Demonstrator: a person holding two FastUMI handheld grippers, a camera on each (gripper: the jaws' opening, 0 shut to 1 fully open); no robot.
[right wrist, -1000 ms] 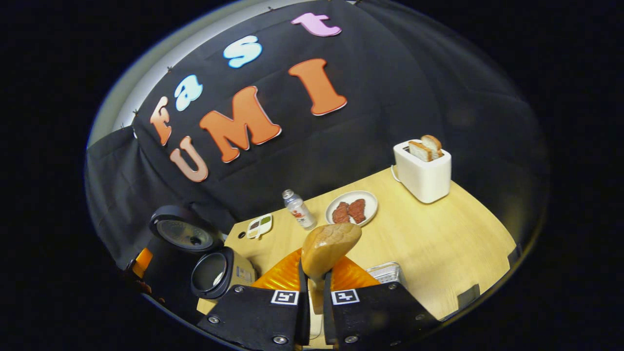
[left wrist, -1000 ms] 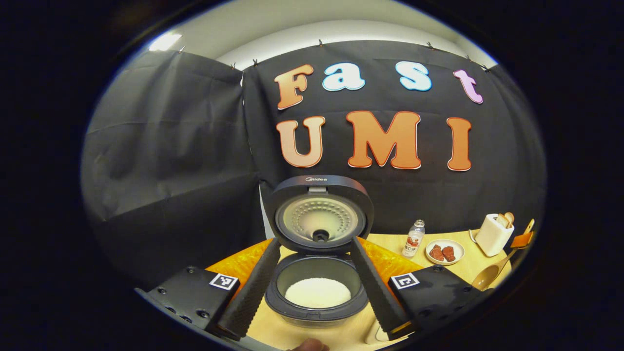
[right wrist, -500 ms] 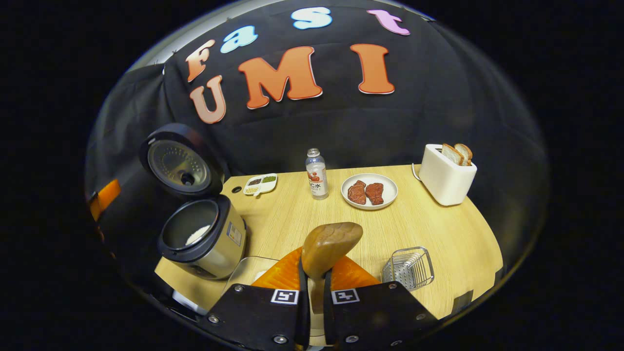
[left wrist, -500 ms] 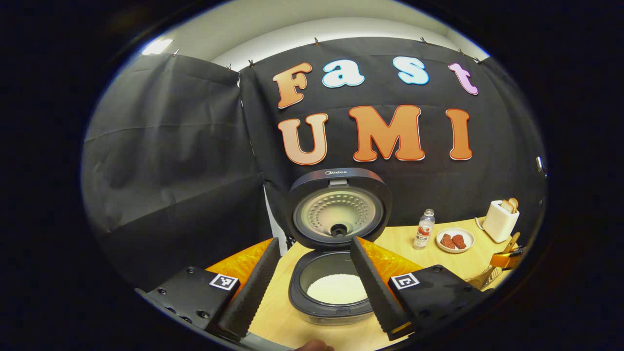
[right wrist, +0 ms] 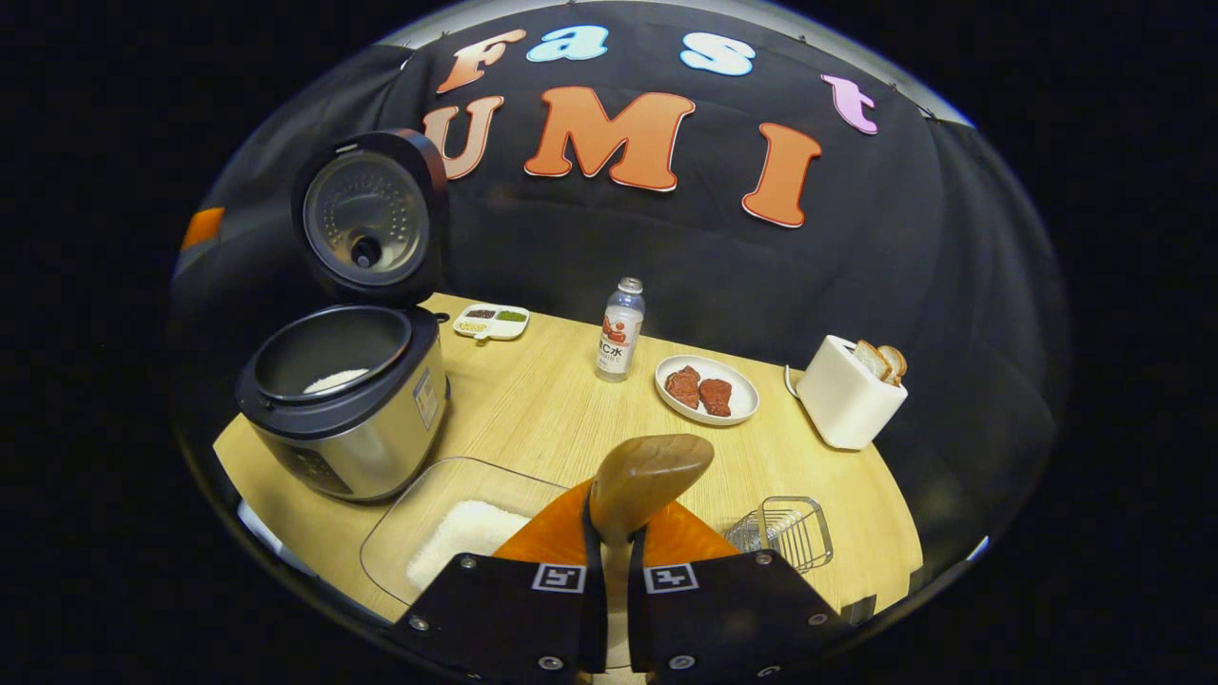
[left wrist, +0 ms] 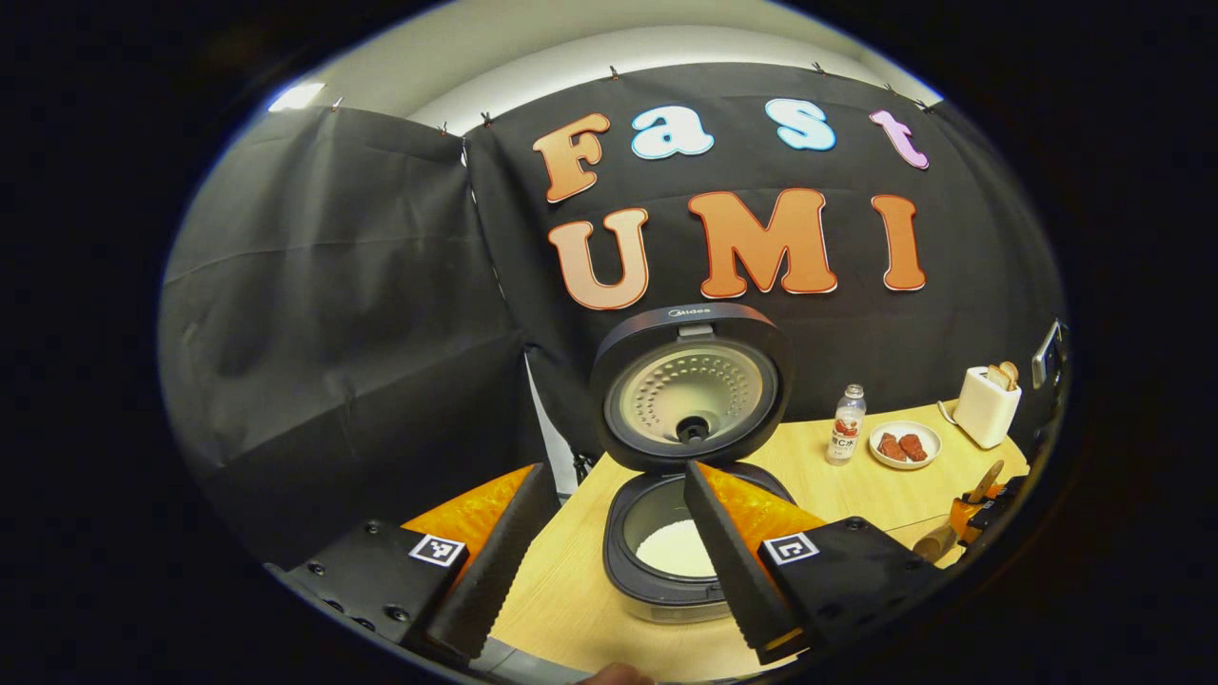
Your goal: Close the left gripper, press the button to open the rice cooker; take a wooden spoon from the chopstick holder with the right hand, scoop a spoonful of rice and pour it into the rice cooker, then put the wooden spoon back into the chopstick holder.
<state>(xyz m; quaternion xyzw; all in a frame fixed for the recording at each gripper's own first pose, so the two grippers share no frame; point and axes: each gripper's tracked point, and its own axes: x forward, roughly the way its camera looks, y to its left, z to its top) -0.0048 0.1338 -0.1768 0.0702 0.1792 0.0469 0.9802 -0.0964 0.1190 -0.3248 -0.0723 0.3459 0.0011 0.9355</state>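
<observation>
Rice cooker (right wrist: 347, 404): stands at the left end of the wooden surface (right wrist: 533, 400) in the right gripper view, lid (right wrist: 366, 219) raised upright behind the pot, its perforated inner face turned toward the camera. White rice lies in the bottom of the pot, partly hidden by the near rim. In the left gripper view the cooker (left wrist: 680, 552) sits just beyond the left claw (left wrist: 604, 561), whose two ribbed fingers stand wide apart and grip nothing; the right-hand finger covers part of the pot's opening.

Clear tray (right wrist: 457, 523): near the cooker's right side, holding a heap of rice; its near edge is cut off behind the right claw's body.

Wooden spoon (right wrist: 647, 476): clamped in the right claw (right wrist: 609, 561), fingers pressed together on the handle. Long axis runs along the fingers, away from the camera; the bowl points far and slightly right, above the surface. Handle hidden between the fingers. Whether the bowl carries rice cannot be told.

Small divided dish (right wrist: 490, 322): far side of the surface, right of the cooker; contents too small to identify.

Bottle (right wrist: 618, 330): upright, far centre.

Plate (right wrist: 706, 390): right of the bottle, two reddish-brown pieces on it.

Wire chopstick holder (right wrist: 785, 533): near right, just beside the right claw.

Toaster (right wrist: 842, 392): far right, two bread slices standing in its slots.
</observation>
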